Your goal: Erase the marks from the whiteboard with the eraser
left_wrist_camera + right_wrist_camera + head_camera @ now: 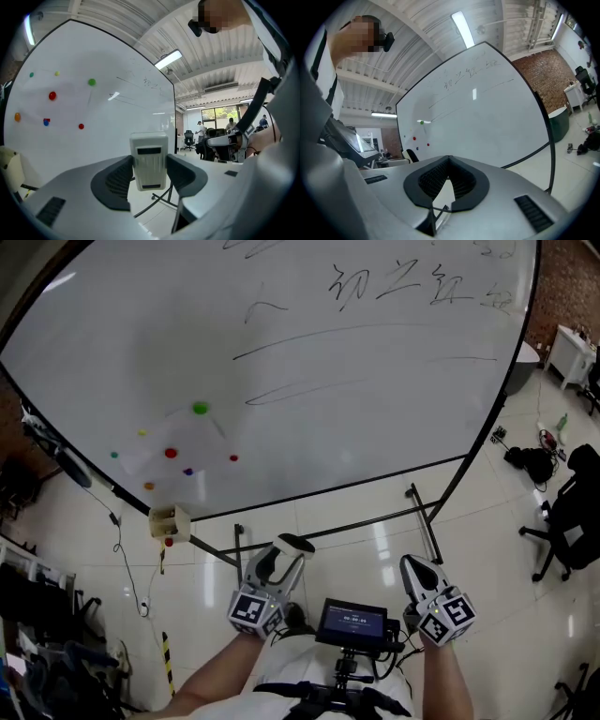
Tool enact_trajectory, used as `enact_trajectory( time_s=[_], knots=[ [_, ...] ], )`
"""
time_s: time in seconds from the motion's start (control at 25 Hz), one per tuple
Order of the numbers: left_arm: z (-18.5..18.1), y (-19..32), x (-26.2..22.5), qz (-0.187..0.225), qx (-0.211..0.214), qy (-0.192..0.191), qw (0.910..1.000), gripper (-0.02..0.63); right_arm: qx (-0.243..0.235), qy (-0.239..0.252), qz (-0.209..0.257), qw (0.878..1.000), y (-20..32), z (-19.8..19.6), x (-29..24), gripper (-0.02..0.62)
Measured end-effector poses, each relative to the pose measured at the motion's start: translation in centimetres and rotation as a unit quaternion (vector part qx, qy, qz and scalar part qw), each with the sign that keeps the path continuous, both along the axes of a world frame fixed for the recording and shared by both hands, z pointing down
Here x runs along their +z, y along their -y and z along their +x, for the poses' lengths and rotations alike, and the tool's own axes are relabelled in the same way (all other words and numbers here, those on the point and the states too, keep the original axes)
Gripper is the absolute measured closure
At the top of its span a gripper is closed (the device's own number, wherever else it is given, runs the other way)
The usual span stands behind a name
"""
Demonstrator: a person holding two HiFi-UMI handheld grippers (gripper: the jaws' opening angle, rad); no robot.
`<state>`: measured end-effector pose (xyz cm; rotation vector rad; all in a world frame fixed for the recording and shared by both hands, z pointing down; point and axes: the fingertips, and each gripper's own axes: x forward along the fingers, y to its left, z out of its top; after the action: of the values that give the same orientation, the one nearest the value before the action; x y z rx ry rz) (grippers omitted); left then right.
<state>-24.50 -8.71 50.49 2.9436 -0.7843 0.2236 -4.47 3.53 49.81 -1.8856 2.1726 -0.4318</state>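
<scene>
The whiteboard (pixel 375 427) fills the upper head view, with handwritten characters (pixel 394 282) along its top and long thin lines (pixel 356 334) below them. Several coloured magnets dot its lower left, among them a green one (pixel 200 409). My left gripper (pixel 287 551) is held low in front of the board's stand, shut on a white eraser (pixel 149 161) that stands upright between its pads. My right gripper (pixel 413 566) is beside it, shut with nothing in it; its pads (pixel 440 176) meet at the tips. Both gripper views look up at the whiteboard (pixel 487 122) from a distance.
A small cream box (pixel 170 519) hangs at the board's lower left edge. The stand's black legs (pixel 427 517) cross the tiled floor ahead. A black office chair (pixel 572 512) and a dark bag (pixel 530 462) are at right. Cables and clutter line the left wall.
</scene>
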Motion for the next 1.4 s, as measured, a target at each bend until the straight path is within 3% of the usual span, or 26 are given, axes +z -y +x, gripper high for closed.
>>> enact_trajectory(
  time_s=[0.32, 0.6, 0.72, 0.92, 1.04, 1.16, 1.28, 1.4],
  knots=[
    [3.1, -2.3, -2.3, 0.018, 0.013, 0.014, 0.9997, 0.356, -0.017, 0.010, 0.003, 1.000, -2.0, 0.7, 0.0, 0.571],
    [5.6, 0.1, -3.4, 0.029, 0.020, 0.003, 0.9994, 0.356, -0.019, 0.011, 0.014, 1.000, -0.1, 2.1, -0.6, 0.571],
    [7.2, 1.8, -4.7, 0.063, 0.023, 0.001, 0.9978, 0.356, -0.005, -0.001, 0.016, 1.000, -0.2, 4.0, -1.6, 0.571],
    [8.5, 4.8, -10.6, 0.159, 0.032, 0.006, 0.9868, 0.356, 0.018, -0.014, 0.023, 0.999, 1.9, 6.6, -3.1, 0.571],
    [8.1, 7.5, -12.1, 0.180, 0.010, 0.007, 0.9837, 0.356, 0.010, -0.032, 0.042, 0.999, 4.9, 6.9, -4.6, 0.571],
    [6.6, 9.8, -12.4, 0.201, -0.026, 0.030, 0.9789, 0.356, 0.011, -0.048, 0.053, 0.997, 7.3, 7.5, -6.1, 0.571],
    [4.9, 12.2, -14.1, 0.234, -0.068, 0.054, 0.9683, 0.356, 0.016, -0.063, 0.065, 0.996, 9.9, 8.3, -8.3, 0.571],
    [4.0, 14.4, -16.1, 0.282, -0.094, 0.069, 0.9522, 0.356, 0.012, -0.076, 0.077, 0.994, 12.7, 8.1, -9.7, 0.571]
  ],
)
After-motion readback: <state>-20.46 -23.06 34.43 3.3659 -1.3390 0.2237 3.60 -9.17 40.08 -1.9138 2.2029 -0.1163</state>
